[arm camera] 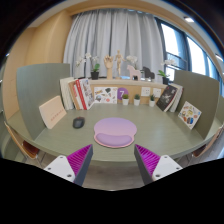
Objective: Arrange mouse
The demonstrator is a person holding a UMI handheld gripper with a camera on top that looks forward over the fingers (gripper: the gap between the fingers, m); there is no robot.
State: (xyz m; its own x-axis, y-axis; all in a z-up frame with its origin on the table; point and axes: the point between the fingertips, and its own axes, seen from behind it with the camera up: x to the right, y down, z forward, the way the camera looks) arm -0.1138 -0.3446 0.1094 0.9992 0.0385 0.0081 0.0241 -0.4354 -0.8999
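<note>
A small dark mouse [78, 123] lies on the grey-green desk [150, 128], to the left of a round lilac mouse mat [115, 131]. The mat lies just ahead of my gripper [113, 158], between and beyond the fingers. The mouse is well ahead and off to the left of the left finger [80, 157]. The fingers stand wide apart with magenta pads and nothing between them.
Books [75, 94] and a leaning card [51, 111] stand at the back left. Small pots, plants and picture frames [168, 98] line the back and right. Grey partition panels [40, 85] enclose the desk; curtains and windows lie behind.
</note>
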